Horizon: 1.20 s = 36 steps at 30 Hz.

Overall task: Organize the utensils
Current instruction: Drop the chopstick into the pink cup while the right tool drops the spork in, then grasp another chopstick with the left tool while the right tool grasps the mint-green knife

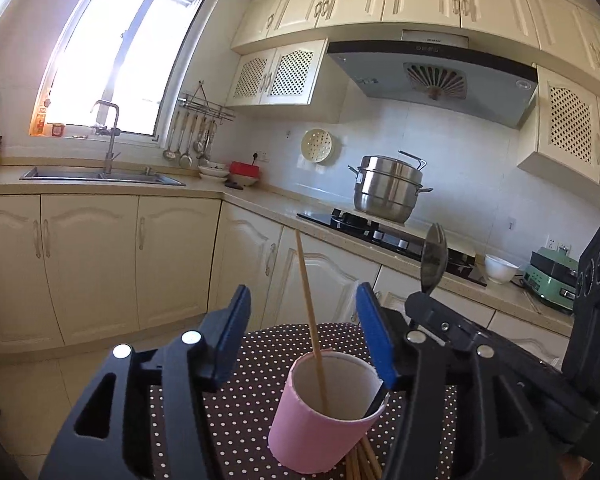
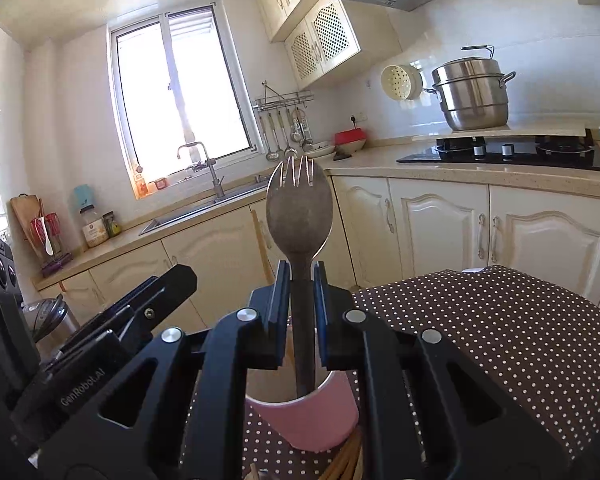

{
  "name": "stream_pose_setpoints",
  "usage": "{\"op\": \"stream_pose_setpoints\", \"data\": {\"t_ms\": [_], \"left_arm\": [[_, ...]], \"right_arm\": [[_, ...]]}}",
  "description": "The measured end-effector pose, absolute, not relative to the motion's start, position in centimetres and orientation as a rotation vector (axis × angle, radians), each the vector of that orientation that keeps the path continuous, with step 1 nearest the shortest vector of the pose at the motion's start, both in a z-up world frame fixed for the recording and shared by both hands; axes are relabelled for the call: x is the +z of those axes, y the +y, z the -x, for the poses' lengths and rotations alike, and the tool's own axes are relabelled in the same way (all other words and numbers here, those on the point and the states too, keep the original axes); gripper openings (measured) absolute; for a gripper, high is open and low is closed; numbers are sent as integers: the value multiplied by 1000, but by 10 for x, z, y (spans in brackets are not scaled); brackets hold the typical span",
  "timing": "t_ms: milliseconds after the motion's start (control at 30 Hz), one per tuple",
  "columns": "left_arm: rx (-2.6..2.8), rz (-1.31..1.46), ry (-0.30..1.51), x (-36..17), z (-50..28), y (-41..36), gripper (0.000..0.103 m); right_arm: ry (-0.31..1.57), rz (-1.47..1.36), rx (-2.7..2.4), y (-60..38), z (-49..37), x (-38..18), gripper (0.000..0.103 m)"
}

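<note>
A pink cup [image 1: 324, 412] stands on the brown polka-dot table [image 1: 240, 412]; one wooden chopstick [image 1: 310, 316] leans inside it. My left gripper [image 1: 304, 312] is open, its blue pads either side of the cup's far rim, empty. My right gripper [image 2: 302, 284] is shut on a metal spork [image 2: 299, 208], held upright with its handle end inside the pink cup [image 2: 308, 420]. The spork [image 1: 434, 258] and right gripper also show at the right of the left wrist view. More chopsticks [image 1: 362, 462] lie on the table beside the cup.
Kitchen counter runs behind with a sink [image 1: 100, 174], gas hob [image 1: 388, 232] with a steel steamer pot [image 1: 388, 188], a white bowl [image 1: 500, 268] and a green appliance [image 1: 552, 280]. The table edge [image 2: 500, 276] drops off toward cream cabinets.
</note>
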State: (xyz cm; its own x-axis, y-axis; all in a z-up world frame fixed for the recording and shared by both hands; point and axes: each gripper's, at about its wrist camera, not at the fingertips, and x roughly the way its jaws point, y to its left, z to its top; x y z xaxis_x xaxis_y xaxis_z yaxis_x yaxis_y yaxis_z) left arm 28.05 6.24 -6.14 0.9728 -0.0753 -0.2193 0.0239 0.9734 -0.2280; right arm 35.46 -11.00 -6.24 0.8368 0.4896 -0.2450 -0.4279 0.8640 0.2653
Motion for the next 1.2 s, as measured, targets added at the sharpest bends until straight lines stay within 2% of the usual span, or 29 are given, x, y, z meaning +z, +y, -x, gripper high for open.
{"op": "stream_pose_setpoints", "data": {"t_ms": [200, 467, 500, 533, 600, 867, 1200], "left_arm": [[0, 157, 269, -58, -263, 60, 69], [22, 105, 328, -58, -247, 58, 74], [22, 102, 339, -58, -245, 58, 76], [22, 101, 355, -58, -244, 57, 76], [15, 127, 376, -58, -239, 61, 77], [-29, 181, 518, -68, -220, 62, 77], [-159, 273, 908, -122, -230, 34, 77]], "right_arm": [[325, -173, 467, -108, -339, -70, 12], [360, -148, 447, -102, -324, -77, 15], [365, -147, 444, -102, -323, -77, 24], [365, -147, 438, -102, -320, -77, 44], [346, -145, 407, -105, -312, -75, 52], [355, -100, 358, -122, -289, -66, 52], [553, 43, 309, -147, -267, -92, 52]]}}
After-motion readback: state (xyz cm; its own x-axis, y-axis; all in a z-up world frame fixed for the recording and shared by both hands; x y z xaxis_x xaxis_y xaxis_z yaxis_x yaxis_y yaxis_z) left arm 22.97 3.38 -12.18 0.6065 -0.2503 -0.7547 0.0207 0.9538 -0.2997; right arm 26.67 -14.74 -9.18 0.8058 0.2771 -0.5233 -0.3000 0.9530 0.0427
